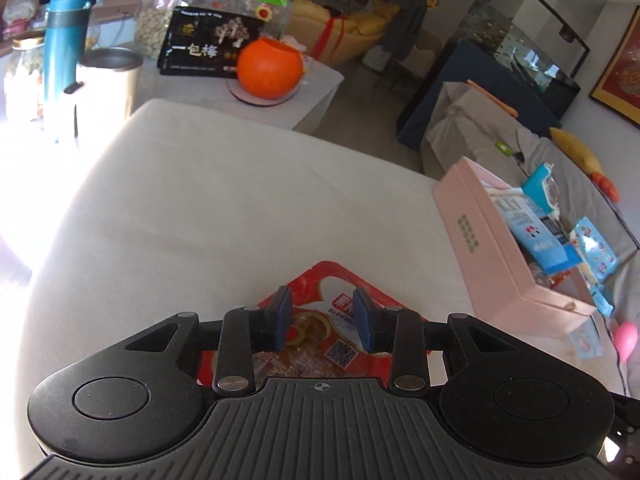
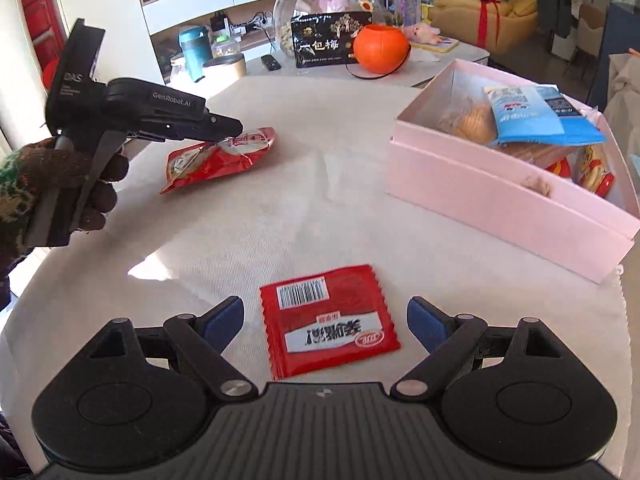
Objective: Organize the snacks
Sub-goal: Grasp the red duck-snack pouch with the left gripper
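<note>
My left gripper [image 1: 323,318] hangs just above a red snack pouch with a clear window [image 1: 320,320] on the white table; its fingers are partly apart with the pouch beneath them, not clamped. In the right wrist view the left gripper [image 2: 236,136] tips onto that pouch [image 2: 218,158]. My right gripper [image 2: 326,320] is wide open over a flat red snack packet with a barcode [image 2: 330,320] lying between its fingers. A pink box [image 2: 500,184] at the right holds a blue packet [image 2: 532,114] and other snacks.
At the table's far side stand a black gift box [image 2: 326,42], an orange pumpkin bucket [image 2: 380,48], a glass jar [image 2: 308,4], a teal flask [image 1: 66,40] and a steel cup [image 1: 108,76]. A sofa with loose snack packets [image 1: 592,244] lies beyond the pink box [image 1: 500,248].
</note>
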Motion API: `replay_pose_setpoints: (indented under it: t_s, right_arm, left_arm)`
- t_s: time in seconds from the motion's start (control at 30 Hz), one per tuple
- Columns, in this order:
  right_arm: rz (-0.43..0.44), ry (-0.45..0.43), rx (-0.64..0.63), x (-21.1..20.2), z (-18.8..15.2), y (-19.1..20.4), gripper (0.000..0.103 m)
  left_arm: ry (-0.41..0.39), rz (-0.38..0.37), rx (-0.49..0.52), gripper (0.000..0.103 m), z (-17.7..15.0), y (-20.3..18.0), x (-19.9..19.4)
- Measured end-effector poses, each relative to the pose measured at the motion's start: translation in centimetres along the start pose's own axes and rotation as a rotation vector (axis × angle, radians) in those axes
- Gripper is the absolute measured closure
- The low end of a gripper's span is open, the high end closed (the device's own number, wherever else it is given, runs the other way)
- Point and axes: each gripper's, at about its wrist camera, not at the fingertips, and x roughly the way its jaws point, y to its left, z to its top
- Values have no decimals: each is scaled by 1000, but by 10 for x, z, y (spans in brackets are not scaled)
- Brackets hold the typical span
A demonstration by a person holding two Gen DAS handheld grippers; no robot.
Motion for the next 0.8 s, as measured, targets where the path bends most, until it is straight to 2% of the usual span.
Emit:
replay_pose_setpoints:
  t_s: [0.13,0.2,0.3,0.47,0.6,0.63,0.8]
  right_arm:
    - [-80,-14,18,5,-9,-1,14]
    - [-78,-31,49,0,-12,-3,14]
    - [-40,-63,68,-6,-12,-2,14]
    - [-25,-95,53,1,-2,11,14]
    - [-104,-122,-1,19,5,22,13]
    - [-101,-129,1,21,6,21,13]
    - [-101,-128,30,20,7,11,13]
  left_arm:
    - [49,-67,-45,66,-23,-16,-10]
    - [66,-82,-45,66,-32,-22,-14]
    - [90,-87,8,66,-40,-36,-15]
    - [73,-34,144,62,-44,-63,-12]
    - [54,23,258,61,-45,-84,-9]
    - [48,37,285,61,-45,-88,-8]
    - [46,43,296,58,-41,-91,0]
